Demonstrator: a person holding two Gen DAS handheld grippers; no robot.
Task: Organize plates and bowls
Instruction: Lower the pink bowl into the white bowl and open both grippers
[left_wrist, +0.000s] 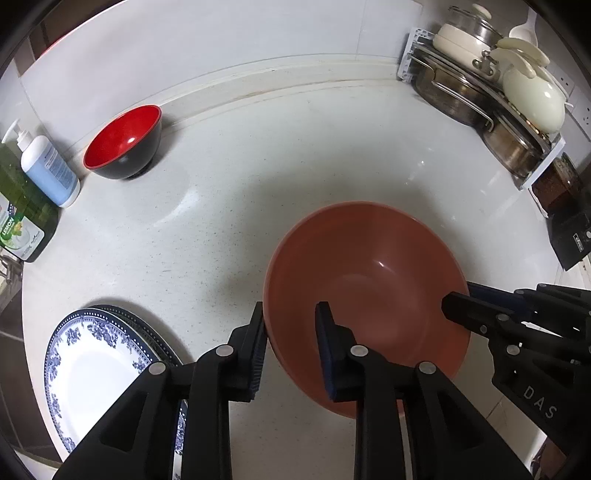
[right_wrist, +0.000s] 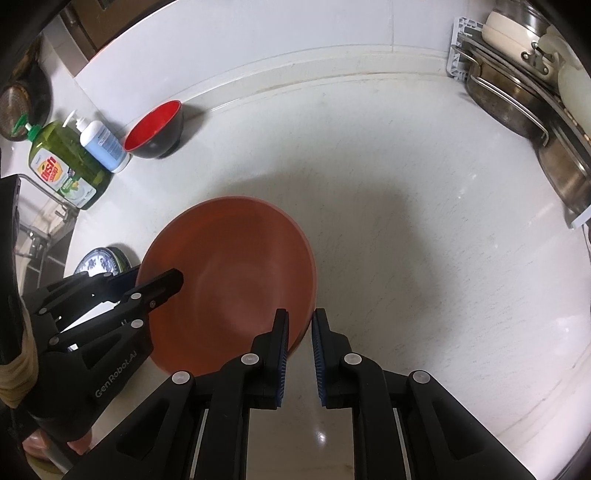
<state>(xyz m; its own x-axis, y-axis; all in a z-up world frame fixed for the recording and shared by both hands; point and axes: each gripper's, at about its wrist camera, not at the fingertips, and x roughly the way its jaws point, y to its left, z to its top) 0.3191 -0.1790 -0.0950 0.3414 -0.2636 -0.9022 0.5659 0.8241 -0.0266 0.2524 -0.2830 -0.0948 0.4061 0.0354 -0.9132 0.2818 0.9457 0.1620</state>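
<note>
Terracotta bowl (left_wrist: 369, 291) sits on the white counter (left_wrist: 295, 166) between both grippers. The left gripper (left_wrist: 291, 325) straddles the bowl's near-left rim, its pads slightly apart and not pressing, one finger inside and one outside. The right gripper (right_wrist: 300, 334) has its narrow jaws pinching the opposite rim, while a red-and-black bowl (left_wrist: 123, 142) stands well beyond, far left.

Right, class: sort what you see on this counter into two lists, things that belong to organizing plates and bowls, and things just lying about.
Belongs to the job:
- terracotta bowl
- red and black bowl
- blue-patterned plates
- left gripper
- right gripper

Just lying about:
- green dish soap bottle
- blue pump bottle
- rack of pots and pans
</note>
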